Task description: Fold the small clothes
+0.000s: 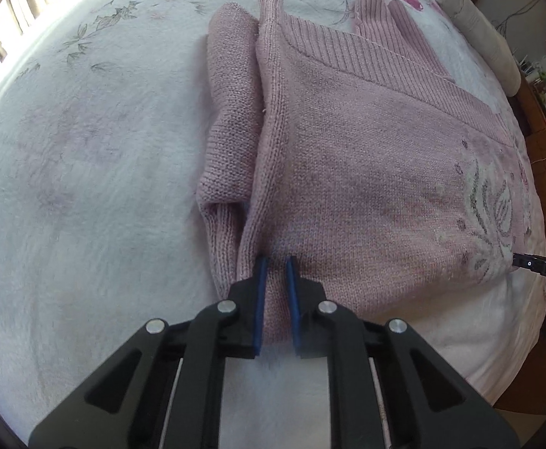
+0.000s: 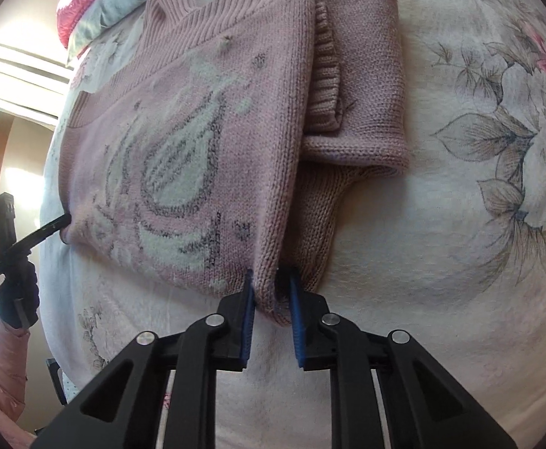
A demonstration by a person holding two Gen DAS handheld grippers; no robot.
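A pink knitted sweater (image 1: 347, 157) lies flat on a fuzzy white flower-printed bedspread (image 1: 86, 187), its sleeves folded in. The left gripper (image 1: 276, 262) pinches one near corner of its hem between blue pads; the right gripper (image 2: 271, 275) clamps the opposite corner likewise. Ribbed collar and cuffs sit farthest from the fingers; a pale motif marks the front.

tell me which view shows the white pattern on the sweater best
The right wrist view: the white pattern sits nearly whole on the sweater. The left wrist view squeezes it against the right edge.
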